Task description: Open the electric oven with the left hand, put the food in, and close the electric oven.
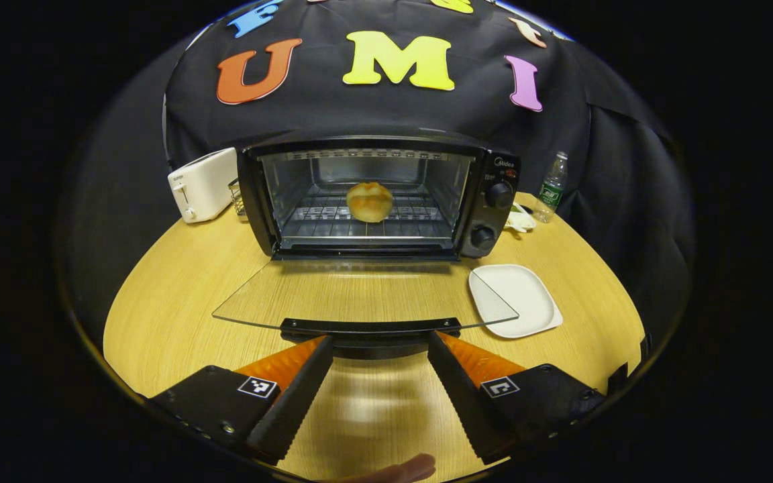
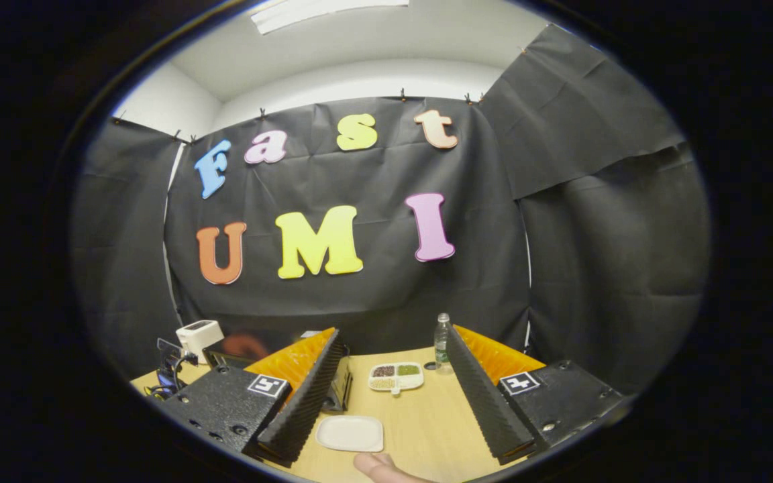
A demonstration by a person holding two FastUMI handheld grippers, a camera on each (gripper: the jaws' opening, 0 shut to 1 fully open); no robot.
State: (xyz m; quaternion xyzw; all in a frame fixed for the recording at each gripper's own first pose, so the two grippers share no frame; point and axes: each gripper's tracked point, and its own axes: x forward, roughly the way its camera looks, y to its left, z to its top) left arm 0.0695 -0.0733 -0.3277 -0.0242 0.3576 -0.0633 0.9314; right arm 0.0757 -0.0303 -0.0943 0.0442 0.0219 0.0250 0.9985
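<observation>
Left hand-held gripper [image 1: 376, 349] gapes wide, empty, just behind the black electric oven's [image 1: 376, 194] lowered glass door [image 1: 359, 295]; golden round bun [image 1: 370, 201] sits inside, ahead. Right hand-held gripper [image 2: 393, 396] likewise wide, empty, above the wooden desk [image 2: 427, 422].

Bun [image 1: 370, 201] inside oven [image 1: 376, 198], plate [image 1: 514, 300] right

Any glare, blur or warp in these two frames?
Left gripper view: sharp; fisheye bows the table; open glass oven door transparent with faint sheen; pale blurred patch between the hand-held gripper's fingers. Right gripper view: ceiling light blown out, walls curved.
</observation>
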